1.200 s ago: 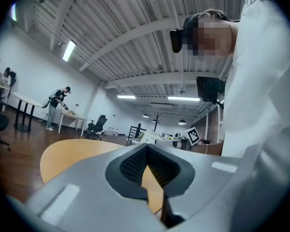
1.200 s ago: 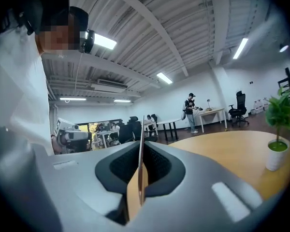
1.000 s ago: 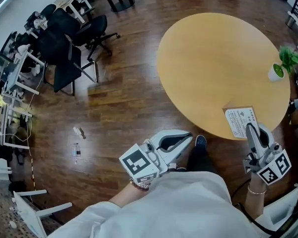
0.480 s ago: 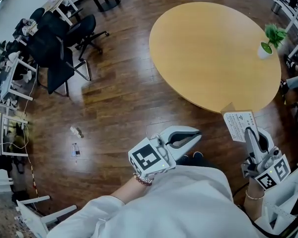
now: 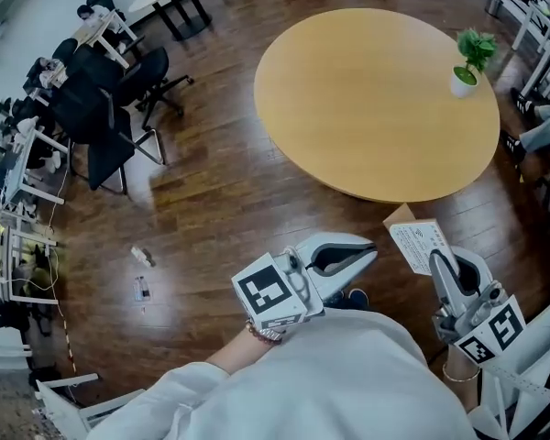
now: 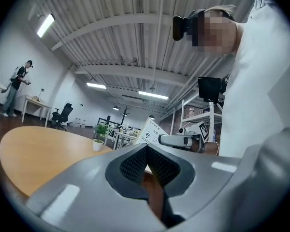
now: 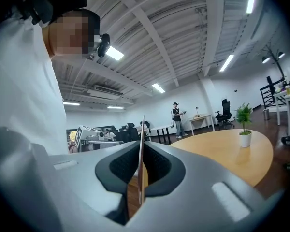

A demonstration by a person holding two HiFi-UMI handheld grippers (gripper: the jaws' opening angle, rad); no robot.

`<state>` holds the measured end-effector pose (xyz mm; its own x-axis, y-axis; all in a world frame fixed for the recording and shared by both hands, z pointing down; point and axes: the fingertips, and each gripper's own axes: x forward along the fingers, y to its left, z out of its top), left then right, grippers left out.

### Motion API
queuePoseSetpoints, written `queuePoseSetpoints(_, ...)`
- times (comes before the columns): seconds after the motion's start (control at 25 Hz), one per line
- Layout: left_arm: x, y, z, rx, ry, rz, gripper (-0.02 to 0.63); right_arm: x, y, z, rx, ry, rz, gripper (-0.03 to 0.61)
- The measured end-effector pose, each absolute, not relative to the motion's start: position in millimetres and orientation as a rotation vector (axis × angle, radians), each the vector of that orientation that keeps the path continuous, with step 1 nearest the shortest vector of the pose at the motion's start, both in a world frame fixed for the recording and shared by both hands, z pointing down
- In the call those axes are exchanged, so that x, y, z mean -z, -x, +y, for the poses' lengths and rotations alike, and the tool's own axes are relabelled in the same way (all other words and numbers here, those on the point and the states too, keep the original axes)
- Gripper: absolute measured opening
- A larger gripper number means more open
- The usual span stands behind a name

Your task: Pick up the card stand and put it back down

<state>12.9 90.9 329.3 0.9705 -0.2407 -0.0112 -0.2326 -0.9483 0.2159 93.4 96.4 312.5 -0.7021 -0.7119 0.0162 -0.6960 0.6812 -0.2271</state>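
The card stand (image 5: 416, 243) is a white printed card on a thin brown backing. My right gripper (image 5: 435, 262) is shut on its lower edge and holds it in the air over the floor, just off the round wooden table (image 5: 376, 99). In the right gripper view the card stand (image 7: 141, 144) shows edge-on, pinched between the dark pads. My left gripper (image 5: 371, 249) is shut with nothing in it, low by my body. The left gripper view shows the card stand (image 6: 152, 130) ahead, beyond its own closed jaws (image 6: 147, 151).
A small potted plant (image 5: 467, 62) stands at the table's far right. Black office chairs (image 5: 119, 99) and desks line the left wall. Small litter (image 5: 143, 257) lies on the wooden floor. A seated person's legs (image 5: 541, 131) show at the right edge.
The card stand has come off the table's near edge and moved back toward me in my right gripper. I have stepped back, so the table looks farther away.
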Motion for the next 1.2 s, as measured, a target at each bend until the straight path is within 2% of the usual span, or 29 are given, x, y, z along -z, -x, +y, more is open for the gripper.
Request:
queuePoseSetpoints(0.4, -334.8, -14.2, 99.1, 0.014, -2.931, -0.359, -0.011, -327.9, -97.0, 100.9, 0.386, 1.178, 2.796, 0.023)
queuePoseSetpoints(0.6, -319.7, -43.6, 111.7, 0.010, -2.927, -0.378, -0.009, -307.7, -123.9, 113.1, 0.359, 1.154, 2.802, 0.023)
queuePoseSetpoints(1.0, -323.1, -4.6, 101.0, 0.039, -2.906, -0.442, -0.009, -319.6, -96.3, 122.3, 0.385, 1.171, 2.805, 0.023)
queuePoseSetpoints(1.2, -324.7, -13.2, 100.3, 0.049, -2.867, -0.466, -0.009, -317.4, -109.9, 124.2, 0.409, 1.187, 2.797, 0.023)
